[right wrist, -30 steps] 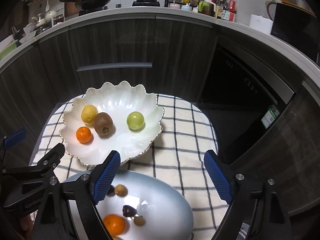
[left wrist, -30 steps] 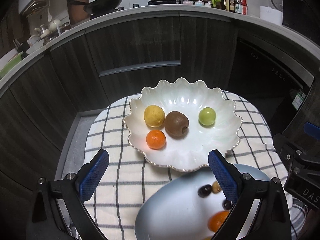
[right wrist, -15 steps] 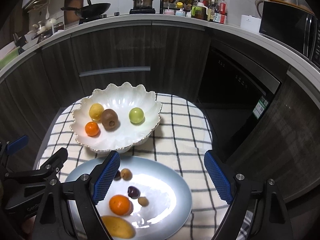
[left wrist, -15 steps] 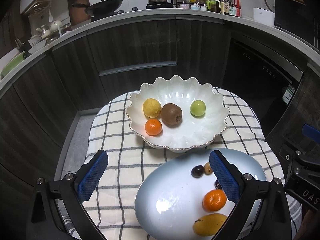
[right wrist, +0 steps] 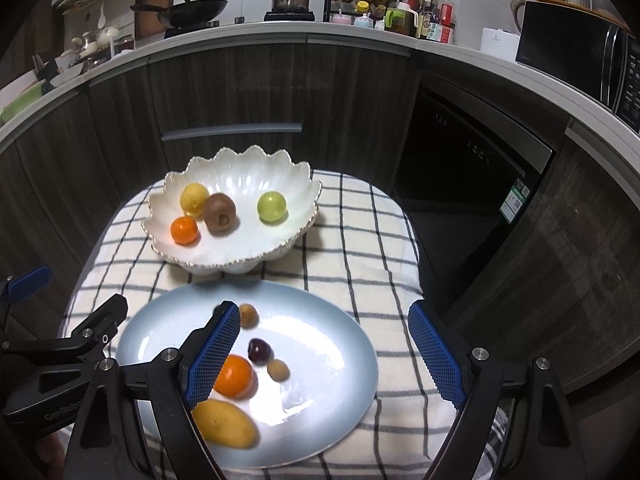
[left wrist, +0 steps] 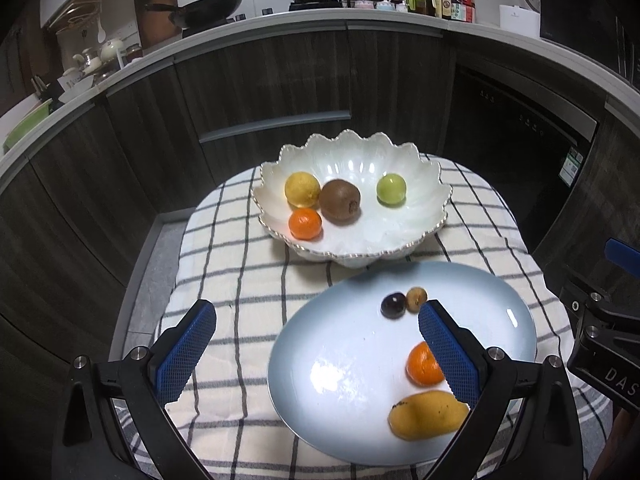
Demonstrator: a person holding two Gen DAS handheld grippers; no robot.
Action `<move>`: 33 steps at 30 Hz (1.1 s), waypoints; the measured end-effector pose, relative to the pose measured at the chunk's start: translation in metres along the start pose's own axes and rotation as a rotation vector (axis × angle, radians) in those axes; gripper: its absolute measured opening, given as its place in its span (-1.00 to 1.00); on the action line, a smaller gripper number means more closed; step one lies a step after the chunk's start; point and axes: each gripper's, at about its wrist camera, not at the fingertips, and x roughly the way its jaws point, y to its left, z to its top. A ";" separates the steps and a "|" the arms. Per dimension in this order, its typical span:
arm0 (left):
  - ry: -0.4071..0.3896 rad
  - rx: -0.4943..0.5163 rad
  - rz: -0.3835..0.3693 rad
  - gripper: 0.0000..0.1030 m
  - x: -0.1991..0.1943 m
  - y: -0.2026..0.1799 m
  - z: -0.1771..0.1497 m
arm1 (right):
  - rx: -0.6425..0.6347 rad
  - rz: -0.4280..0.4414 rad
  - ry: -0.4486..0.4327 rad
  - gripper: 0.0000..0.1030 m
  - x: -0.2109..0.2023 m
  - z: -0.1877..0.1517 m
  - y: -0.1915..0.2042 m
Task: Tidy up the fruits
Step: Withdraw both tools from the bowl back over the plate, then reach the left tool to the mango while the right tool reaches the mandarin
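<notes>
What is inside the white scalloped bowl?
The white scalloped bowl holds a lemon, a kiwi, a small orange and a green fruit. Nothing hides its inside.

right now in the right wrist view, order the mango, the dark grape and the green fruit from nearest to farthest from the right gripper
1. mango: near edge of the blue plate, beside the right gripper and its left finger.
2. dark grape: middle of the plate.
3. green fruit: far off, right side of the white bowl.
</notes>
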 end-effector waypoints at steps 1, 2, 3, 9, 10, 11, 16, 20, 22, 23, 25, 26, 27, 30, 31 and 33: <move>0.005 0.002 -0.004 1.00 0.001 -0.001 -0.003 | 0.001 0.000 0.005 0.68 0.001 -0.003 -0.001; 0.010 0.003 -0.008 1.00 0.002 -0.003 -0.005 | 0.003 0.001 0.010 0.68 0.002 -0.006 -0.002; 0.015 0.005 -0.011 1.00 0.003 -0.005 -0.008 | 0.005 0.002 0.017 0.68 0.003 -0.009 -0.003; 0.044 0.025 -0.033 1.00 0.009 -0.018 -0.025 | 0.015 -0.004 0.048 0.68 0.008 -0.029 -0.013; 0.049 0.032 -0.038 1.00 0.010 -0.021 -0.029 | 0.015 -0.007 0.050 0.68 0.009 -0.033 -0.015; 0.056 0.042 -0.043 1.00 0.011 -0.025 -0.032 | 0.013 -0.010 0.049 0.68 0.009 -0.037 -0.017; 0.099 0.058 -0.074 1.00 0.019 -0.040 -0.051 | -0.023 -0.015 0.063 0.68 0.014 -0.055 -0.023; 0.135 0.064 -0.092 1.00 0.028 -0.050 -0.064 | -0.040 -0.018 0.073 0.68 0.016 -0.067 -0.028; 0.152 0.064 -0.110 1.00 0.032 -0.055 -0.070 | -0.041 -0.013 0.080 0.68 0.019 -0.070 -0.030; 0.157 0.063 -0.117 1.00 0.034 -0.057 -0.073 | -0.040 -0.011 0.081 0.68 0.020 -0.072 -0.031; 0.169 0.066 -0.130 1.00 0.037 -0.062 -0.078 | -0.037 -0.009 0.082 0.68 0.022 -0.075 -0.034; 0.176 0.072 -0.135 1.00 0.040 -0.065 -0.080 | -0.036 -0.011 0.083 0.68 0.023 -0.077 -0.036; 0.181 0.080 -0.135 1.00 0.042 -0.069 -0.083 | -0.035 -0.015 0.086 0.68 0.024 -0.078 -0.038; 0.199 0.092 -0.138 1.00 0.048 -0.075 -0.087 | -0.033 -0.019 0.100 0.68 0.031 -0.082 -0.043; 0.205 0.094 -0.141 1.00 0.050 -0.076 -0.089 | -0.033 -0.018 0.104 0.68 0.033 -0.083 -0.044; 0.215 0.105 -0.145 1.00 0.054 -0.081 -0.091 | -0.032 -0.011 0.112 0.68 0.037 -0.086 -0.046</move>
